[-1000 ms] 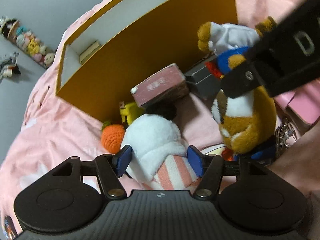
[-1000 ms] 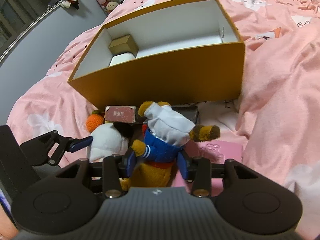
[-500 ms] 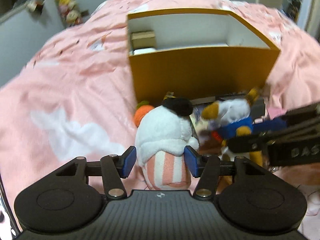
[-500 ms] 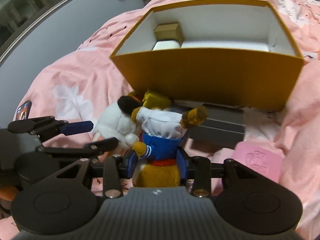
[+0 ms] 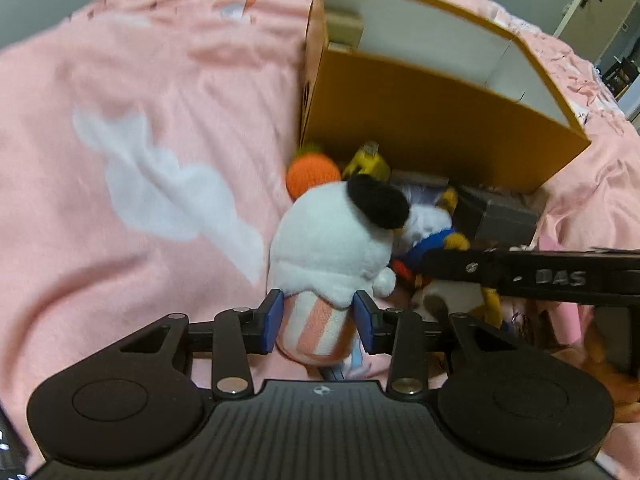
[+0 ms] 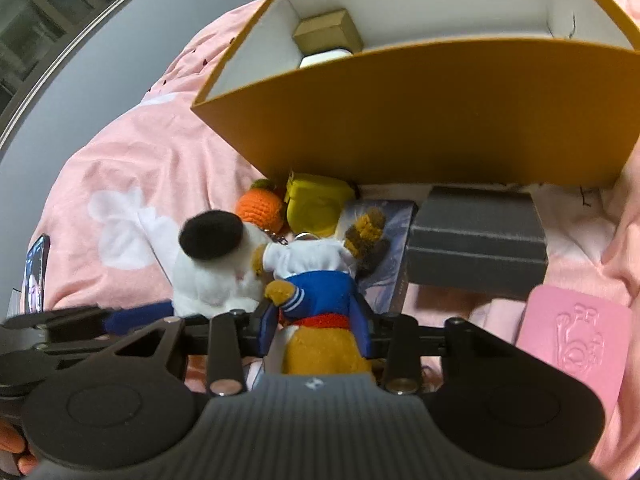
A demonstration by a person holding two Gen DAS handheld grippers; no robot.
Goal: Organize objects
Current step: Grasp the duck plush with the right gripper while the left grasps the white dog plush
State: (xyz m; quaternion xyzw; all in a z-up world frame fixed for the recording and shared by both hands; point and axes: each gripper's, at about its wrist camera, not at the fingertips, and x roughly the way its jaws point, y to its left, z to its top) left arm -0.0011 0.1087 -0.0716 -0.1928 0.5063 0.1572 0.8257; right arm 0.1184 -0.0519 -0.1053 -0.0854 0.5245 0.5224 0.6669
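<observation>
My left gripper point(image 5: 319, 325) is shut on a white plush with a black ear and pink-striped bottom point(image 5: 332, 248), held above the pink bed. My right gripper point(image 6: 315, 330) is shut on a brown plush in a blue and white sailor top point(image 6: 320, 300), right beside the white plush point(image 6: 216, 268). The right gripper also shows in the left wrist view point(image 5: 520, 276). An open orange box with a white inside point(image 6: 420, 120) stands just behind both toys; a small tan box point(image 6: 326, 32) and a white item lie in its far left corner.
On the pink bedspread point(image 5: 140, 160) at the box's foot lie an orange knitted ball point(image 6: 260, 210), a yellow toy point(image 6: 316, 204), a grey box point(image 6: 476, 240), a flat dark packet and a pink embossed case point(image 6: 572, 344). A phone point(image 6: 36, 276) lies at far left.
Both grippers lifted their plush toys off the bed and swung; the left view turned from the box's side to its near left corner. The two toys now touch side by side.
</observation>
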